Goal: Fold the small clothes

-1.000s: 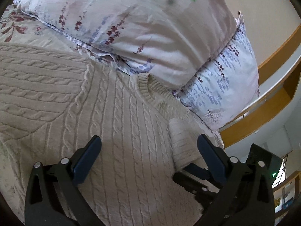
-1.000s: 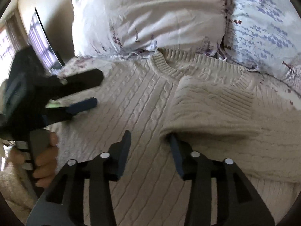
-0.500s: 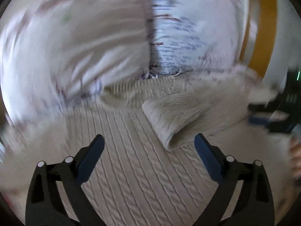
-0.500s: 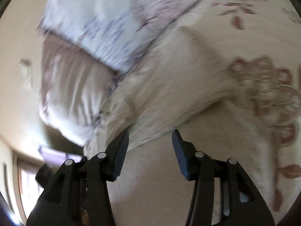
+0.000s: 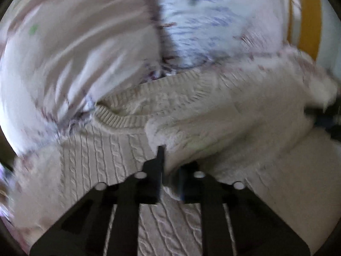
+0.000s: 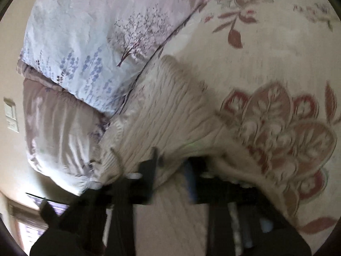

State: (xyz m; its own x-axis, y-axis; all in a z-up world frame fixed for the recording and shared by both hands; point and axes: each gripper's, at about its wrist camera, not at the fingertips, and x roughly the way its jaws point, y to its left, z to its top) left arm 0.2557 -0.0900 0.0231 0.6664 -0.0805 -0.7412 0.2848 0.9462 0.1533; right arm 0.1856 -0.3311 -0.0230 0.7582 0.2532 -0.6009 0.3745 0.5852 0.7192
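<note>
A cream cable-knit sweater (image 5: 102, 162) lies flat on the bed, its ribbed collar (image 5: 119, 120) toward the pillows. One sleeve (image 5: 223, 128) is folded across the chest. My left gripper (image 5: 171, 170) is low in the left wrist view, its jaws closing tight on the edge of that folded sleeve, knit bunched between the pads. In the right wrist view the sweater (image 6: 170, 111) runs toward the pillows. My right gripper (image 6: 172, 170) has its jaws closing on the sweater's near edge, with fabric pinched between them. Both views are blurred by motion.
Two floral pillows (image 5: 64, 53) (image 5: 213, 21) lie just beyond the collar, with a yellow wooden board (image 5: 309, 21) behind. A flowered bedsheet (image 6: 277, 117) spreads to the right of the sweater. A wall switch (image 6: 10, 115) and a window (image 6: 27, 224) show at the left.
Both grippers rolled and swung across the sweater. The left went from wide open to shut on the folded sleeve. The right went from half open to shut on the sweater's edge.
</note>
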